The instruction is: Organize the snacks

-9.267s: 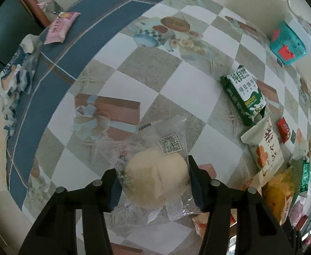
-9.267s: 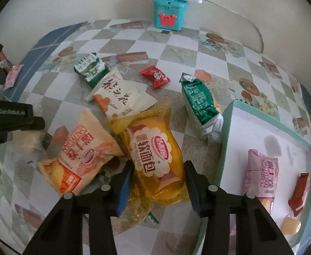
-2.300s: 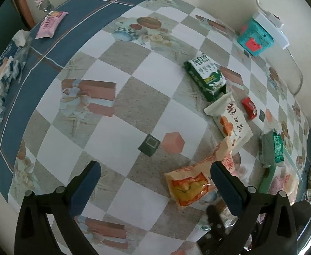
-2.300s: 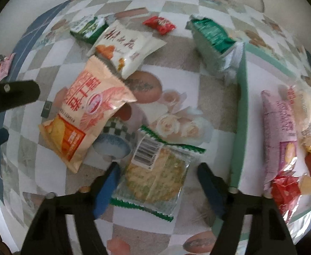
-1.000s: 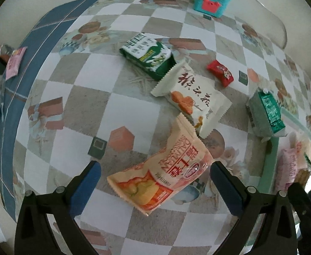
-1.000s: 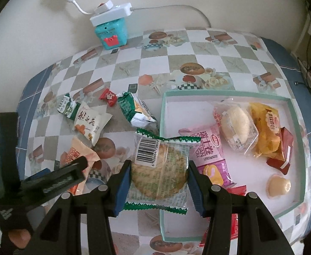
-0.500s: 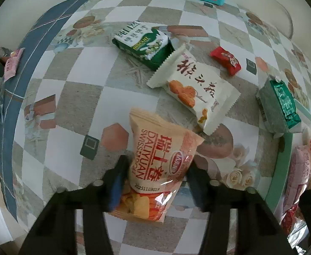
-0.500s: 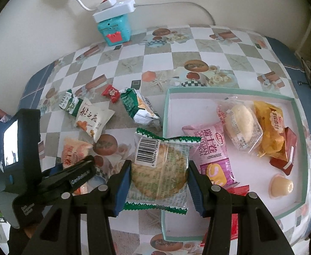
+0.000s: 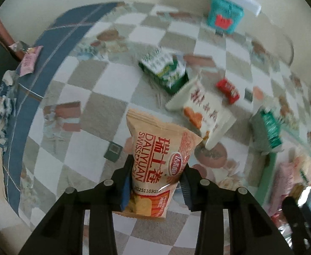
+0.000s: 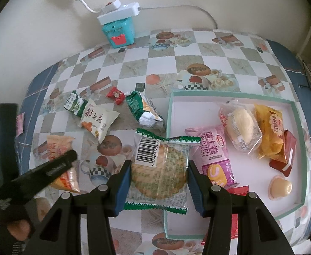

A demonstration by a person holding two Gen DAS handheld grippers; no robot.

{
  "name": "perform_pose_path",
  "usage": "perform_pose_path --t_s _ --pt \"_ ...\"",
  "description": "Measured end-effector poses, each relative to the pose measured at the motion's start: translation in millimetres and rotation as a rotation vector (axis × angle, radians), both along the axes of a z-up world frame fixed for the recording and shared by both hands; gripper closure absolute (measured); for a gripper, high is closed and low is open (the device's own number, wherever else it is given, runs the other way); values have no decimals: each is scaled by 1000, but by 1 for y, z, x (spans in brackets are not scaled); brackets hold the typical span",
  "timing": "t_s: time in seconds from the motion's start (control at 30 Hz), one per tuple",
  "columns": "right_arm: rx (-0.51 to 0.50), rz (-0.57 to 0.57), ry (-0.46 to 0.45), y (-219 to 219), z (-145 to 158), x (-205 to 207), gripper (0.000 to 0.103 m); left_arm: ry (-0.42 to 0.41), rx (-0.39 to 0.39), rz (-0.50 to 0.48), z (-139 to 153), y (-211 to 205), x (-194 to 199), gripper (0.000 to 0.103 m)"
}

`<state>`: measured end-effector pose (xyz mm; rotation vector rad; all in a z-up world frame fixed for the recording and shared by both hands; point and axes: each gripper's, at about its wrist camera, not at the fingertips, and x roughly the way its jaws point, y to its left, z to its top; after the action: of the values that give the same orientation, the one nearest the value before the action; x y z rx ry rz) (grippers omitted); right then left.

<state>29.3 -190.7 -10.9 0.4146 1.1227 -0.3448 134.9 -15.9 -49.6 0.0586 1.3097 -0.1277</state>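
Your left gripper (image 9: 156,182) is clamped on the orange pack (image 9: 158,159), just off the table; your right gripper (image 10: 159,179) pinches the cracker pack (image 10: 159,165) at the tray (image 10: 300,131) edge, both meant for it.

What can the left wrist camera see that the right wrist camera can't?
Only the left wrist view shows the left tool from behind, shut on the orange Swiss roll bag, and some torn packaging at the table's blue edge.

Only the right wrist view shows the right tool shut on the green-edged cracker pack, plus the whole tray with the jelly cup inside.

Both show the teal box, the small red candy, the white snack bag and the orange bag.
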Motion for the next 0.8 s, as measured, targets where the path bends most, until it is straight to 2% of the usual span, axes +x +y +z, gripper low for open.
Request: perform_pose_path --t_s 0.27,0.47,0.8 --pt "1 -29 -53 -13 22 -15 50 -126 -76 -7 64 -5 -11 62" --pt "-23 -111 -109 -44 45 -41 50 -203 -122 -60 101 -26 -35 62" --pt "-70 -298 -147 -108 63 -92 50 -265 -131 -208 125 -81 -74 62"
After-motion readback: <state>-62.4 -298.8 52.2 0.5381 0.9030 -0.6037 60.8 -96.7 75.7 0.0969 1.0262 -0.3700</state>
